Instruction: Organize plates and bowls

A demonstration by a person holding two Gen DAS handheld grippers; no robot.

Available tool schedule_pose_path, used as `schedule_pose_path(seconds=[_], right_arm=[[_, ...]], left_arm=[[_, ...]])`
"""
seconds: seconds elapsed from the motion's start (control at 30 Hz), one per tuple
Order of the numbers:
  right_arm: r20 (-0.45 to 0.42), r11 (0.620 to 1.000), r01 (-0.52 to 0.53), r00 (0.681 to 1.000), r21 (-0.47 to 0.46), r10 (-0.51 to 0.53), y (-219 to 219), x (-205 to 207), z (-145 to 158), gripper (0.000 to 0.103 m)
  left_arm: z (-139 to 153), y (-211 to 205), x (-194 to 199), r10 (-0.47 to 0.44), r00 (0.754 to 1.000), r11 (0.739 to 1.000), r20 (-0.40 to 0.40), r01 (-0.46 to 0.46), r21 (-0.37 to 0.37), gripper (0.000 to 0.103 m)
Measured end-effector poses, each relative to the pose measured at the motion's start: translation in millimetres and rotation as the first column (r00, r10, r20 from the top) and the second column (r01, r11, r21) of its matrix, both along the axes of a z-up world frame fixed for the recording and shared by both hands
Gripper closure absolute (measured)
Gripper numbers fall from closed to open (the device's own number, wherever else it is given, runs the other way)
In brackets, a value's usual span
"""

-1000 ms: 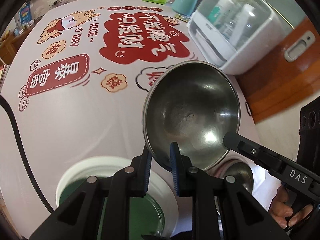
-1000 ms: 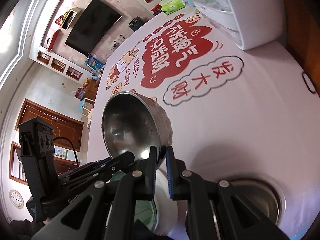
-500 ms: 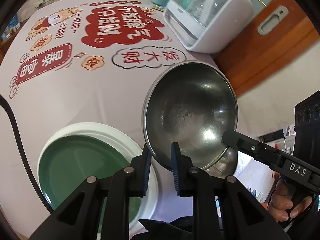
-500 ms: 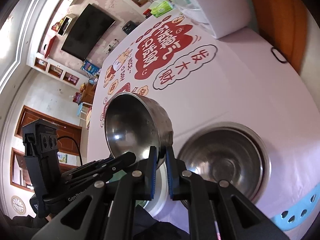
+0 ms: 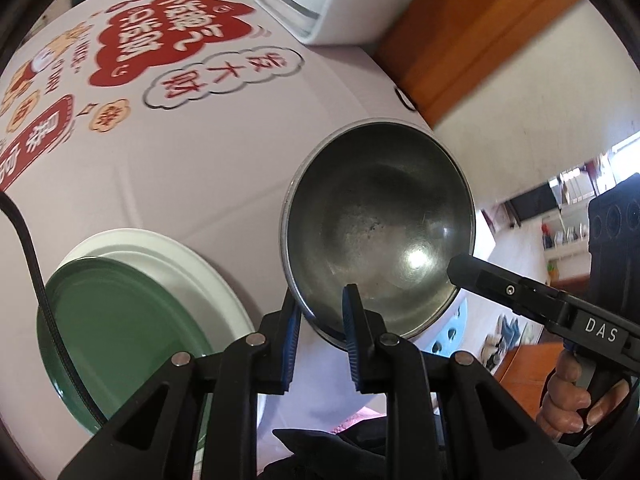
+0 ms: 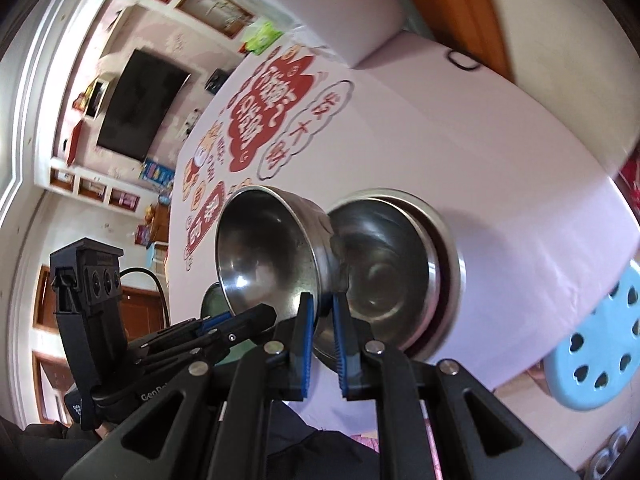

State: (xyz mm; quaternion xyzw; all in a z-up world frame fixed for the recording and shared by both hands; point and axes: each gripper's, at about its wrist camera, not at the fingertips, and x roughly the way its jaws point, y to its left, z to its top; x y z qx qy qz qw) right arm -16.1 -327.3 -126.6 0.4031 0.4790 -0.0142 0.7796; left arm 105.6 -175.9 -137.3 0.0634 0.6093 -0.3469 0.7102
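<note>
Carried rightward since before, scuffed steel bowl [image 5: 380, 224] in both grippers' clamped fingers [image 5: 352, 320].

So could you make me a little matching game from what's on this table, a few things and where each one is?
Things:
1. small steel bowl
2. green plate
3. white plate
4. large steel bowl

Places:
A. directly under the green plate
B. flat on the tablecloth, empty
C. lifted, rim pinched by both grippers
D. on top of the white plate

Pairs: 1-C, 2-D, 3-A, 4-B
</note>
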Motion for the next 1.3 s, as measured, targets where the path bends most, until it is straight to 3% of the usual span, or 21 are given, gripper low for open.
schedule_pose_path(seconds=[0.3,0.5,0.87,1.1,1.3], right_arm=[[-0.019,0.994,0.098,0.995,0.041,-0.097,-11.8,-26.8,-15.8,0.093],[-0.020,0.989,0.139,0.990,0.041,-0.139,-12.0,-34.4,-25.3,0.092],[-0.003,0.987,0.161,0.987,0.004,-0.161,-9.7,-44.7,-23.0,0.090],[-0.001,0.980,0.197,0.980,-0.024,-0.197,-17.4,-54.4,-18.0,0.090],[0.005,0.979,0.204,0.979,0.013,-0.205,-20.4,-55.1,-22.1,0.069]], left_arm=[[-15.0,-26.2,-12.6,-0.104,0.994,0.992,-0.042,0.107,0.074,0.083],[-15.3,-31.1,-19.8,-0.142,0.990,0.982,-0.018,0.143,0.126,0.080],[-8.5,-29.9,-23.8,-0.167,0.986,0.978,0.021,0.163,0.127,0.076],[-1.0,-28.5,-16.8,-0.135,0.990,0.987,0.044,0.130,0.097,0.071],[4.1,-24.6,-7.9,-0.105,0.992,0.991,0.072,0.099,0.087,0.052]])
